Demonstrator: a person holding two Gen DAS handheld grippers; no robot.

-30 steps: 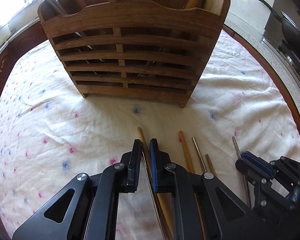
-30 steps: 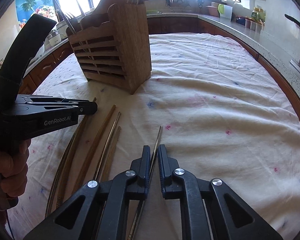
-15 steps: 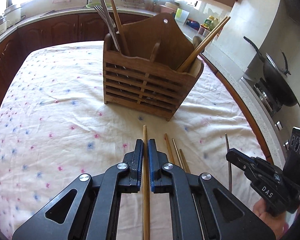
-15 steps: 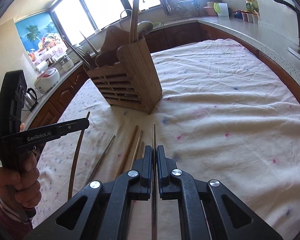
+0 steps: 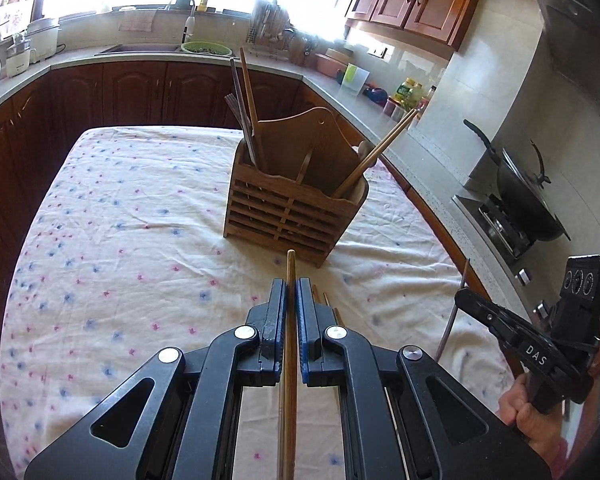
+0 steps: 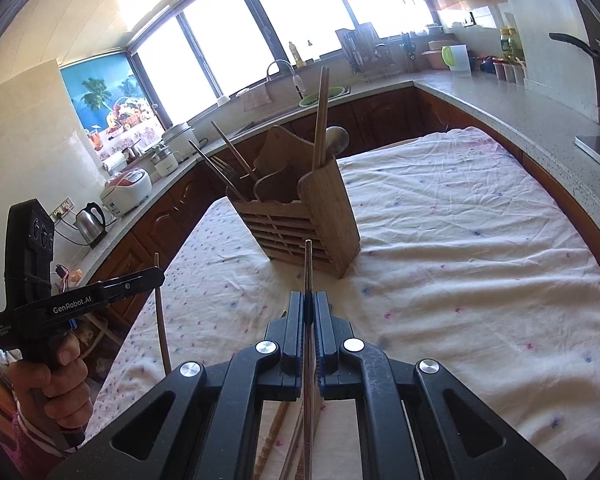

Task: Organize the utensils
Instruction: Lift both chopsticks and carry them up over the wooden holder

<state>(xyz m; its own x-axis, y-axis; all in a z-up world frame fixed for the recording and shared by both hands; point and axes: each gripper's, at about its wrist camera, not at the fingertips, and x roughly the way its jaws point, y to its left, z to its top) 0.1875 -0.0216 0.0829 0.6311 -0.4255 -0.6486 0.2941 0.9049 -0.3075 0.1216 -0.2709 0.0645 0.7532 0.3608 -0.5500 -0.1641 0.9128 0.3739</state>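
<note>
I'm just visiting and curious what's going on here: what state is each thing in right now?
Left gripper: shut on wooden chopstick, lifted off the cloth.
Right gripper: shut on metal chopstick, also raised.
Wooden holder: upright on tablecloth, partly filled with utensils.
Loose chopsticks: lying flat on the cloth.

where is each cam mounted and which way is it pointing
Left wrist: sits on the left gripper, looking along its fingers, down at the wooden holder; its wooden chopstick shows, and the right gripper with its hand at right.
Right wrist: sits on the right gripper, facing the holder's corner; its metal chopstick shows, and the left gripper with its hand at left.
Shared: holder, floral tablecloth, both grippers.
</note>
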